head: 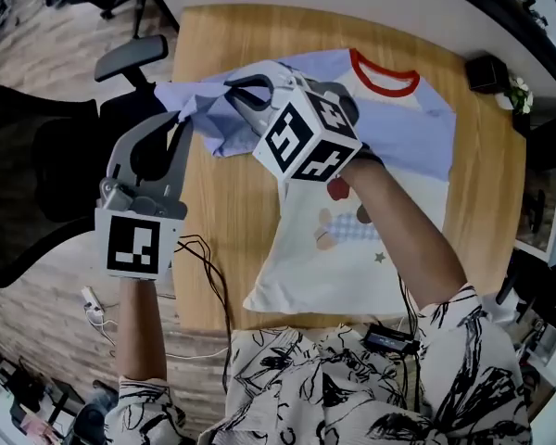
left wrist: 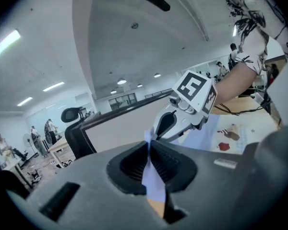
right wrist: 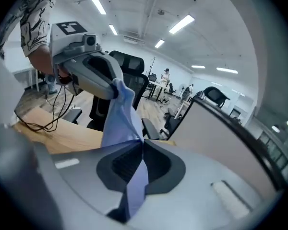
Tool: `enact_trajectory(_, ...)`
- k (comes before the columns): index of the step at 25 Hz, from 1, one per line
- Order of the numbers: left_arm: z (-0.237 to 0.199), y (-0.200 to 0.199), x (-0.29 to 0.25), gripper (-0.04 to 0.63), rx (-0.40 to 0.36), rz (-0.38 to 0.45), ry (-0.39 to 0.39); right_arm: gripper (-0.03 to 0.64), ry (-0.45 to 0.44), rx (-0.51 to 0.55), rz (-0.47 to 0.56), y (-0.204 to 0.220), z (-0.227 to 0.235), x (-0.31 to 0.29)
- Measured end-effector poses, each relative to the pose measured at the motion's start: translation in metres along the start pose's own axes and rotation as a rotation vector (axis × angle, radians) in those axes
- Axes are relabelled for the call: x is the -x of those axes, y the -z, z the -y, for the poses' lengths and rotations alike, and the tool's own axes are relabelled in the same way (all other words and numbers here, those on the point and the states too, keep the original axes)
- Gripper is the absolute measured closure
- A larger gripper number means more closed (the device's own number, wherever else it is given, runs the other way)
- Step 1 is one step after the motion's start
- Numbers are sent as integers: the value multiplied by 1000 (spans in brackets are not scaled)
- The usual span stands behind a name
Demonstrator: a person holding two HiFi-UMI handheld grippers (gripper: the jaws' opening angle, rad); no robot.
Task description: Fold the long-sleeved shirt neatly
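Head view: the long-sleeved shirt [head: 352, 221] lies front up on the tabletop [head: 218, 239]. It has a white body, lavender sleeves, a red collar and printed figures on the chest. One sleeve [head: 208, 109] is raised off the tabletop, held between the left gripper [head: 183, 119] and the right gripper [head: 233, 89].

Left gripper view: the jaws are pressed together, pinching lavender sleeve fabric [left wrist: 152, 178].

Right gripper view: the jaws are pressed together on the same sleeve [right wrist: 134, 176], which runs up to the left gripper [right wrist: 116, 87].

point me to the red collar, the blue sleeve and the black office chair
red collar [head: 392, 91]: head view, front curve of the neckline
blue sleeve [head: 208, 114]: head view, middle of the lifted fabric
black office chair [head: 37, 170]: head view, its broad black part
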State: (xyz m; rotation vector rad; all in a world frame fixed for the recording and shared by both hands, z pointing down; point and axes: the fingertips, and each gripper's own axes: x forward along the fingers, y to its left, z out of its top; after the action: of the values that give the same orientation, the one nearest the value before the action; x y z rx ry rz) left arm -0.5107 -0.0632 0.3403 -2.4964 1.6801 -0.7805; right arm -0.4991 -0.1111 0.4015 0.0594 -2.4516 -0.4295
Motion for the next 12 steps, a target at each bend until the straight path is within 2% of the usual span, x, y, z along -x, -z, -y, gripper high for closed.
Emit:
enact_trajectory(5, 23, -69, -15, 569, 75, 142, -131, 597, 157, 114, 23, -17, 67, 66)
enact_trajectory(9, 71, -110, -43, 571, 84, 99, -135, 597, 211, 152, 14, 5, 92, 116)
enact_trajectory(12, 104, -141, -67, 571, 109, 107, -132, 597, 241, 162, 1, 30, 104, 153)
